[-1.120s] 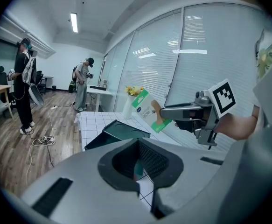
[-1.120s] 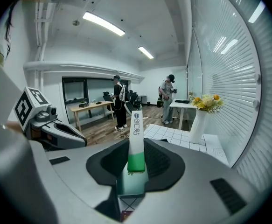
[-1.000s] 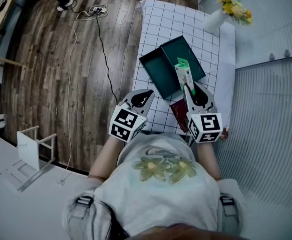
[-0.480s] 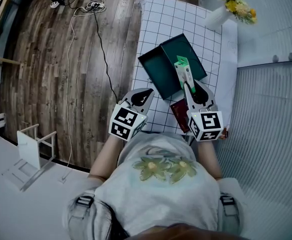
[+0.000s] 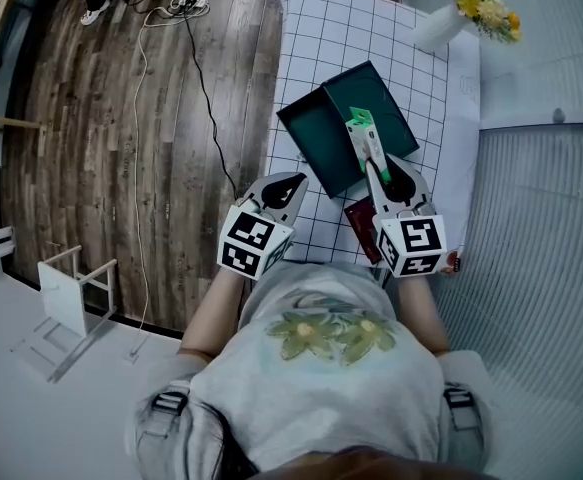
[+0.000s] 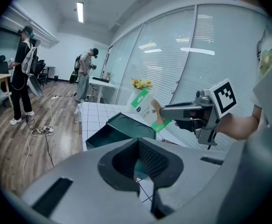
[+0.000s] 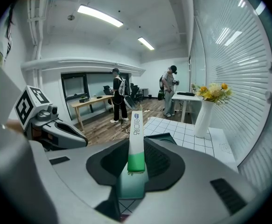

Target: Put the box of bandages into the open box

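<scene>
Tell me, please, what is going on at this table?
A person works with a gripper in each hand. The right gripper has its jaws shut on the box of bandages, holding it in the air over the open box on the gridded table; it is not inside yet. The left gripper is empty, jaws apart, near the table's edge.

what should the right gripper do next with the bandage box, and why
Probably lower it a little. The right gripper is shut on the bandage box, which hangs tilted over the open box, clear of its floor in the left gripper view. Letting go only once it is inside the walls looks safer.
</scene>
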The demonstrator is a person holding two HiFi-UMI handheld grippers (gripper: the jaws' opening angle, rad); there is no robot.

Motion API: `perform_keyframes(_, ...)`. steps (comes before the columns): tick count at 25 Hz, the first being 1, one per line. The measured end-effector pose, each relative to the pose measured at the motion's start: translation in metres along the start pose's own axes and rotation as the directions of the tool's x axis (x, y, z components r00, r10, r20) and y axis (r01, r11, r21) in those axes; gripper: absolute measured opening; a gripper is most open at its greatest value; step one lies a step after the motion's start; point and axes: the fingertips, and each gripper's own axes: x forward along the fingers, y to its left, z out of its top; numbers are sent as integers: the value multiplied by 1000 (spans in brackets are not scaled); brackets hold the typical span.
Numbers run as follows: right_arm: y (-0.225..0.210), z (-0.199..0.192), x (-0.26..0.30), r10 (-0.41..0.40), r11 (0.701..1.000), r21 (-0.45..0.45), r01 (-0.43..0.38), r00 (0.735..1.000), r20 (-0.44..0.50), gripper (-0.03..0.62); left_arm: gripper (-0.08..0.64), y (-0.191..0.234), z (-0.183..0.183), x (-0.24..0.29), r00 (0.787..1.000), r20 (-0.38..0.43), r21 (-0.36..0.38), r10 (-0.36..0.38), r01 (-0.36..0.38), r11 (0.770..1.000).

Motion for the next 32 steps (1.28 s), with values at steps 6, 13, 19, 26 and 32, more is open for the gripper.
perform_keyframes(6, 3, -3, 11, 14, 1000, -5, -14, 1000, -20, 91, 5, 8, -1, 3, 1000, -5, -11, 2, -2, 1000)
perform_keyframes(13, 1, -6, 23, 18, 1000, -5, -18, 999, -36, 91, 5, 17, -4, 9, 1000, -19, -21, 2, -3, 1000)
perform_keyframes(19, 1, -11, 33, 25, 1000, -7, -26, 998, -55, 91, 5, 22, -7, 15, 999, -34, -30, 1, -2, 1000)
perform_keyframes(26, -1, -17, 42, 36, 999, -5, -36, 997, -72, 91, 5, 27, -10, 22, 999, -46, -42, 1, -3, 999)
perform_keyframes(32, -2, -23, 50, 42, 999, -6, -43, 995, -90, 91, 5, 31, -17, 27, 998, -63, -52, 4, -8, 999)
